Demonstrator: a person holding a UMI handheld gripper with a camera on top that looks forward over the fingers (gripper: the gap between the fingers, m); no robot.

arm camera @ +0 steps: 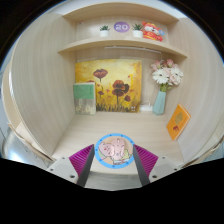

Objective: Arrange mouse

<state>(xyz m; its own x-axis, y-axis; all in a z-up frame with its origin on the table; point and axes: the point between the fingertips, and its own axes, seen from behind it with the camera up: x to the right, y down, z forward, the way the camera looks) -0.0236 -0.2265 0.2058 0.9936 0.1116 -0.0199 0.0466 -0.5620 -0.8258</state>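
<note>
A round mat with a blue rim and a pink cartoon picture lies flat on the pale wooden desk. It sits between my fingertips and reaches just ahead of them. My gripper is open and holds nothing. Its magenta pads stand wide apart on either side of the mat. I see no mouse in this view.
At the back of the desk a flower painting leans on the wall. Left of it is a green book. To the right stand a vase of flowers and an orange card. Two shelves above carry small items.
</note>
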